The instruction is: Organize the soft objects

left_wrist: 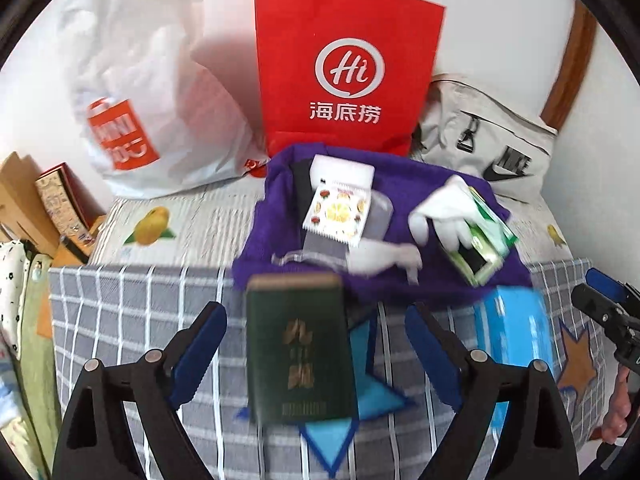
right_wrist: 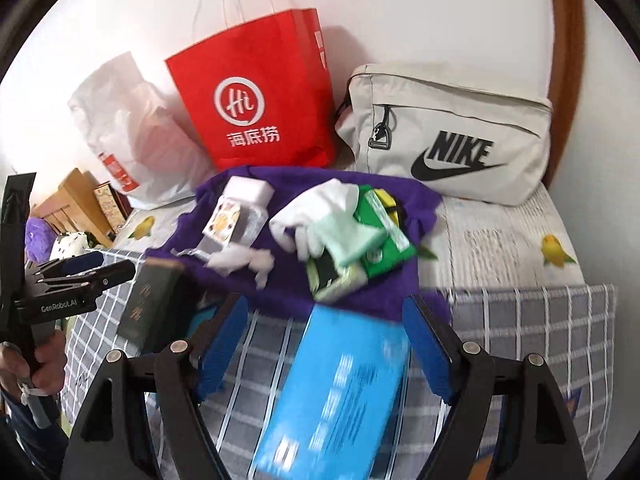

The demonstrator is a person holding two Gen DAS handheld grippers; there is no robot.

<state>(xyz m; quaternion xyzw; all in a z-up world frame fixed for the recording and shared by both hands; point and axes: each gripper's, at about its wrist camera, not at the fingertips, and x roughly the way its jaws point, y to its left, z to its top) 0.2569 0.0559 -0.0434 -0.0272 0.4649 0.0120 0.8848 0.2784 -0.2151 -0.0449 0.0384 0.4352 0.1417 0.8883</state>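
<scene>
On the bed, from left to right, stand a white plastic bag (left_wrist: 136, 120), a red paper bag (left_wrist: 344, 68) and a beige Nike pouch (right_wrist: 448, 132), all against the wall. In front of them a purple cloth (left_wrist: 404, 196) carries the loose items: a white block (left_wrist: 344, 170), a fruit-print sachet (left_wrist: 340, 212), a white glove (left_wrist: 444, 212) and a green carton (left_wrist: 486, 240).

The left claw (left_wrist: 316, 352) is wide open. A dark green box (left_wrist: 300, 348) lies between its jaws on the checked blanket (left_wrist: 120, 312), and neither pad touches it. The right claw (right_wrist: 324, 348) is also wide open, with a blue box (right_wrist: 340, 392) lying between its jaws, untouched by the pads. Both views are motion-blurred.

Judged step: both claws are empty and between picks, with sorting barely begun. The soft objects, the glove and the cloth, rest beyond the claw tips.

The next move calls for one claw to advance past the boxes to the glove, close on a thick fold of fabric, and lift it clear of the carton it overlaps.
</scene>
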